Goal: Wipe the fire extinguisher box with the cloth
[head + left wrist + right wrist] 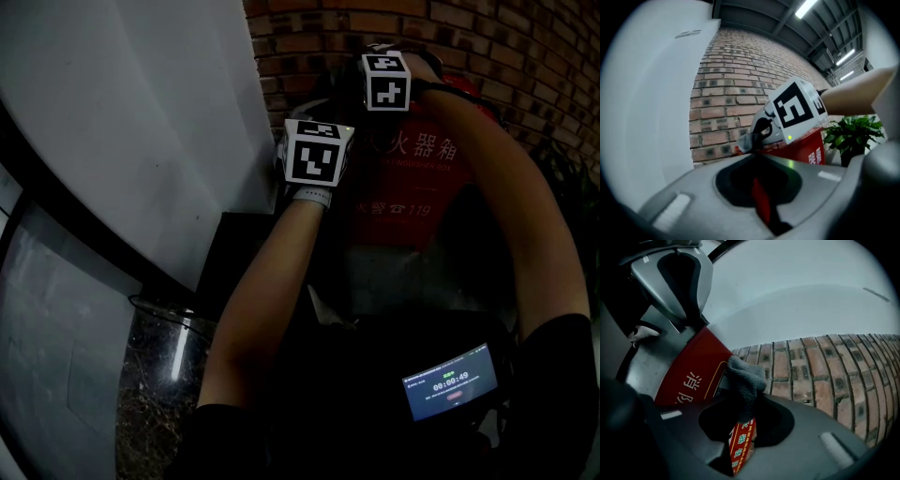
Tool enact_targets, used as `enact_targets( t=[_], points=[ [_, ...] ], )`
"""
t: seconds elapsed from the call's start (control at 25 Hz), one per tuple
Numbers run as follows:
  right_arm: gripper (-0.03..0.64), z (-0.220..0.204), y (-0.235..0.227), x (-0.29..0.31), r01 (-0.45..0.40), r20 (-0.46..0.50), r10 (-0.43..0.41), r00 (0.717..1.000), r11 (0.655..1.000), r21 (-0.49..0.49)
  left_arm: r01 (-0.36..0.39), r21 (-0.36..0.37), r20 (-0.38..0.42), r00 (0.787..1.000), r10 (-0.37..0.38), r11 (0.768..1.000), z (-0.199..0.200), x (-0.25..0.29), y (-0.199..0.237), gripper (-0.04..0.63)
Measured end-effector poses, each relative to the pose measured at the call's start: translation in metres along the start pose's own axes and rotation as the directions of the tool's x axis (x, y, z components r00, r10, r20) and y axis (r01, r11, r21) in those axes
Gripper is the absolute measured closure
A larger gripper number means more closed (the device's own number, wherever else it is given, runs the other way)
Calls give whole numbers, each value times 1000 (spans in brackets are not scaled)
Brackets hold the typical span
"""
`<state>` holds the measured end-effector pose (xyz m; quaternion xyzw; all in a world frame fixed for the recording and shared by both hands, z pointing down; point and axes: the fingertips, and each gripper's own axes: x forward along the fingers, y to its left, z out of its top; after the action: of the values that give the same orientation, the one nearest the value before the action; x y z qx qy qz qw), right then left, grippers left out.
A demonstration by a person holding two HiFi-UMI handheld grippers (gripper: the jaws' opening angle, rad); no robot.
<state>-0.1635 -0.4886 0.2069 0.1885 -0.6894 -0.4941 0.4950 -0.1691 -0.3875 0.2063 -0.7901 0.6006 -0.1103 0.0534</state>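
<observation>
The fire extinguisher box (422,202), red with pale lettering on its front, is standing against the brick wall (506,47), with its left side next to a smooth white wall (141,122). The right gripper (386,80) is reaching to the box's top edge, and its own view shows its jaws clenching a gray cloth (745,378). The cloth is bunching out past the jaw tips and lying against the red edge of the box (693,366). The left gripper view shows the same cloth (746,140) sitting at the top left corner of the box (806,152), under the right gripper (761,133). The left gripper (314,155) is hanging lower and further left, near the box's left edge where it meets the white wall. Its jaws are resting together with nothing between them, and only a strip of red is showing through the hollow behind their tips. A leafy green plant (851,133) is standing to the right of the box. Long ceiling lights (806,7) are glowing overhead among dark beams, and a dark speckled floor (150,394) is spreading out at the foot of the white wall. A small lit screen (450,382) is showing below the person's right arm.
</observation>
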Motion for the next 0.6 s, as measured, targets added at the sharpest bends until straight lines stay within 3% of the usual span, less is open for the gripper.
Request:
enact_targets(
  t=[0.6],
  points=[
    [549,-73,19,-25,0,-38,3,999,996,86,63,-3,38,997,-63,998,24,20,-53,594]
  ],
)
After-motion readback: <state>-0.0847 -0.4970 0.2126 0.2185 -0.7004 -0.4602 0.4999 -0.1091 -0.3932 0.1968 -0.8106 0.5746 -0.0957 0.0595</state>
